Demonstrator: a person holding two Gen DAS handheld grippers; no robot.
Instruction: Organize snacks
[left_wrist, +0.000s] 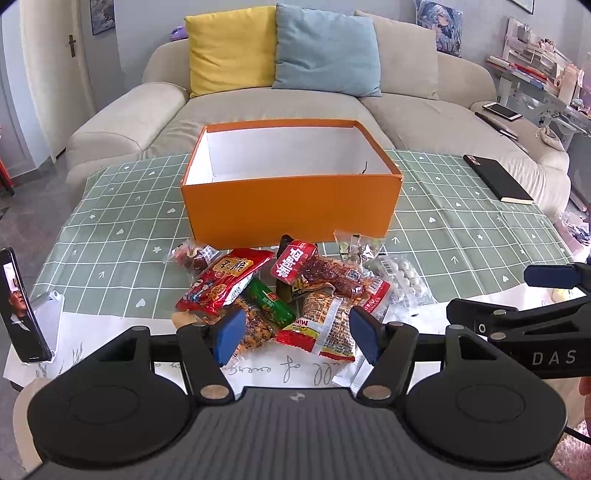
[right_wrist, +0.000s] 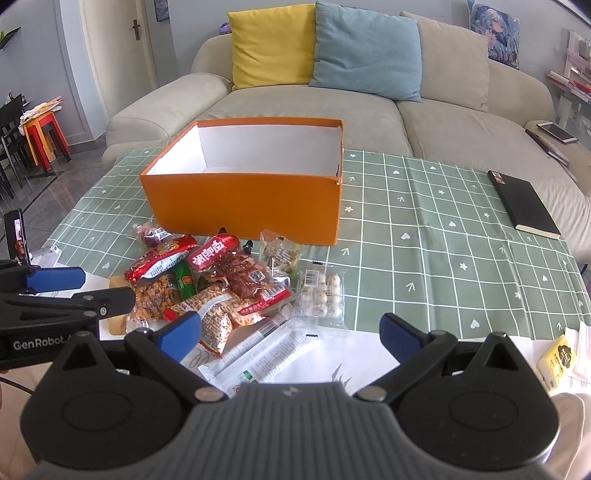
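You hold the left gripper (left_wrist: 297, 334) and right gripper (right_wrist: 291, 338) with jaws apart, gripping nothing, before the snack pile (left_wrist: 295, 295); the orange box (left_wrist: 291, 199), long axis left-right, holds nothing visible.

Glossy plastic snack packets (left_wrist: 280, 295) lie by a matt orange cardboard box (left_wrist: 291, 206) on smooth checked cloth (left_wrist: 461, 236)

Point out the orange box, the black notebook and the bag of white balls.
orange box (left_wrist: 291, 208): left wrist view, front wall.
black notebook (right_wrist: 524, 201): right wrist view, cover.
bag of white balls (right_wrist: 325, 290): right wrist view, middle.
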